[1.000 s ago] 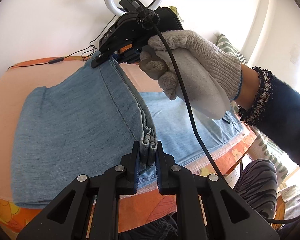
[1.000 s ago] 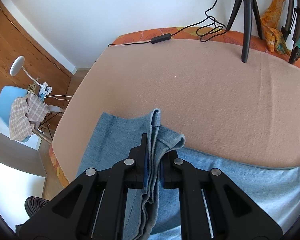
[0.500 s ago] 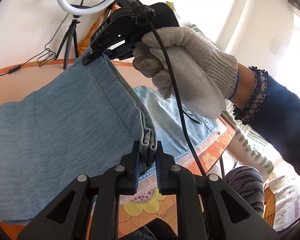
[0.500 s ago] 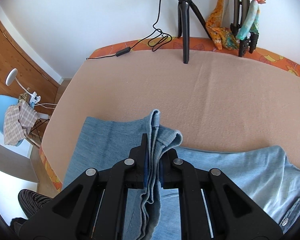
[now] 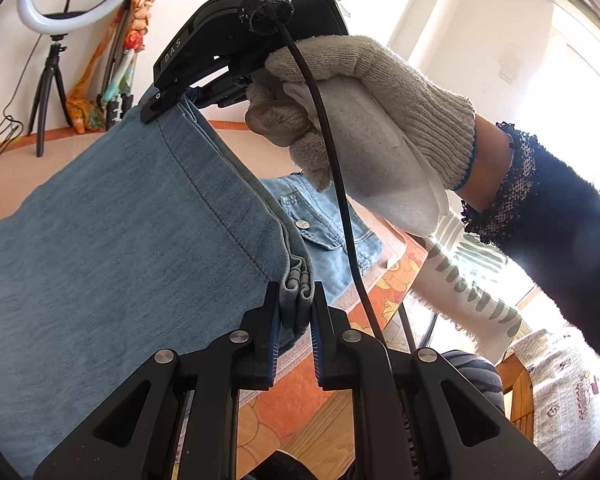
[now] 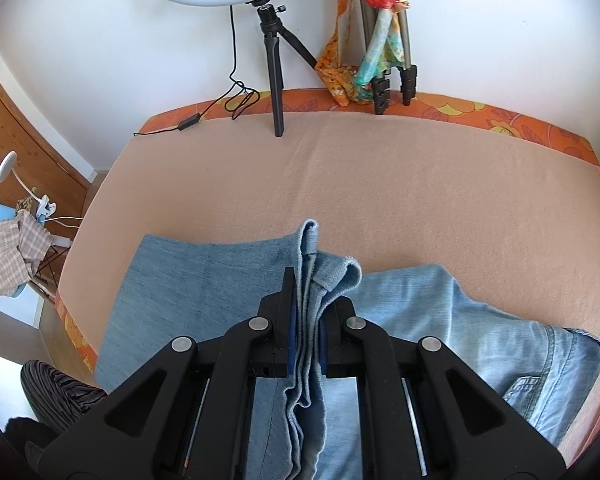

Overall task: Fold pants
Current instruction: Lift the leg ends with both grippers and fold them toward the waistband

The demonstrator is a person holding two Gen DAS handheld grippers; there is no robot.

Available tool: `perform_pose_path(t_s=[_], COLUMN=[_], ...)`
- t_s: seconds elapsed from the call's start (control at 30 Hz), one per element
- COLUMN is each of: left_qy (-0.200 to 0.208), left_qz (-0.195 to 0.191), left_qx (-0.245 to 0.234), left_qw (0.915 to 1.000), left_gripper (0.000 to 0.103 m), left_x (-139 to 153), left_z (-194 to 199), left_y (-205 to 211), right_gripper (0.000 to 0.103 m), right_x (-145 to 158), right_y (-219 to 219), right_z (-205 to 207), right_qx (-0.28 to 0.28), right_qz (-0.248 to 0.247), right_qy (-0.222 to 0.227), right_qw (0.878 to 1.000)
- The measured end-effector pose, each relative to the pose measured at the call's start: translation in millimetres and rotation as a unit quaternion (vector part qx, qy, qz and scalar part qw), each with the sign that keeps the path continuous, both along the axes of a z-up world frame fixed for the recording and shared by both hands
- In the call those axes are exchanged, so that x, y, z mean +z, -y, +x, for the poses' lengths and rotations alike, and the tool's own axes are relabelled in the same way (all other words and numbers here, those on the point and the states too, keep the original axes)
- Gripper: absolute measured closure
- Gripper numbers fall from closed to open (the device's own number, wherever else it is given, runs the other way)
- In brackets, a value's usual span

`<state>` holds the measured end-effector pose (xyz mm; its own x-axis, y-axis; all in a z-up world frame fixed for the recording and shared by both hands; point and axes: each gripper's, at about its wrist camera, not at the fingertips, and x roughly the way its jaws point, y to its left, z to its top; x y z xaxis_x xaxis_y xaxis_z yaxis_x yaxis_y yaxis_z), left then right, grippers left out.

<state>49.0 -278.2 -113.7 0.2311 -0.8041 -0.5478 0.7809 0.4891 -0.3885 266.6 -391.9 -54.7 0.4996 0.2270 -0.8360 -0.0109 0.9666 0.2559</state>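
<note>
The blue denim pants point(image 5: 120, 240) lie on the peach-covered bed, their leg ends lifted and carried over the waist part point(image 5: 324, 224). My left gripper point(image 5: 296, 312) is shut on one corner of the bunched hem. My right gripper point(image 6: 305, 316) is shut on the other hem corner; it shows in the left wrist view point(image 5: 168, 100), held by a gloved hand point(image 5: 364, 120). In the right wrist view the folded leg point(image 6: 204, 280) spreads left and the waist with a pocket point(image 6: 500, 340) lies right.
A ring light on a tripod point(image 6: 272, 60) and a folded tripod with a scarf point(image 6: 380, 40) stand at the far edge of the bed point(image 6: 380, 168). A cable point(image 6: 236, 96) lies there. A blue chair with cloth point(image 6: 8, 248) stands left. The bed's orange edge point(image 5: 380, 280) is near.
Both grippers have carried the hem further toward the waist end of the pants; the waist and pocket have come more into view. Both stay shut on the hem.
</note>
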Motion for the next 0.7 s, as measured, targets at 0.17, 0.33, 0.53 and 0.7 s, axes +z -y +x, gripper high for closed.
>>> perform_pose_path(t_s=[0.17,0.33,0.53,0.7], left_qy=[0.007,0.004,-0.007,-0.014], left_qz=[0.000,-0.004,-0.005,-0.014], left_qx=[-0.031,-0.059,-0.090,-0.110], left_qw=[0.9995,0.9982,0.9959,0.9938], left_gripper=[0.091,0.091,0.091,0.091], left_x=[4.4,2.6,-2.9,-2.7], left_z=[-4.4,-3.9,-5.2,-6.7], left_y=[31.2,62.1,101.6,127.5], right_gripper=[0.094,0.094,0.094,0.095], right_x=[2.6,2.9,-2.6,-6.8], right_y=[38.0,75.6,116.7,151.5], right_z=[-14.3,-26.9,-40.3,-51.1], right_qx=[-0.026,-0.050,-0.074,-0.096], right_qz=[-0.005,-0.011,-0.028,-0.031], right_qy=[0.000,-0.002,-0.014,-0.018], right_qw=[1.000,0.999,0.997,0.995])
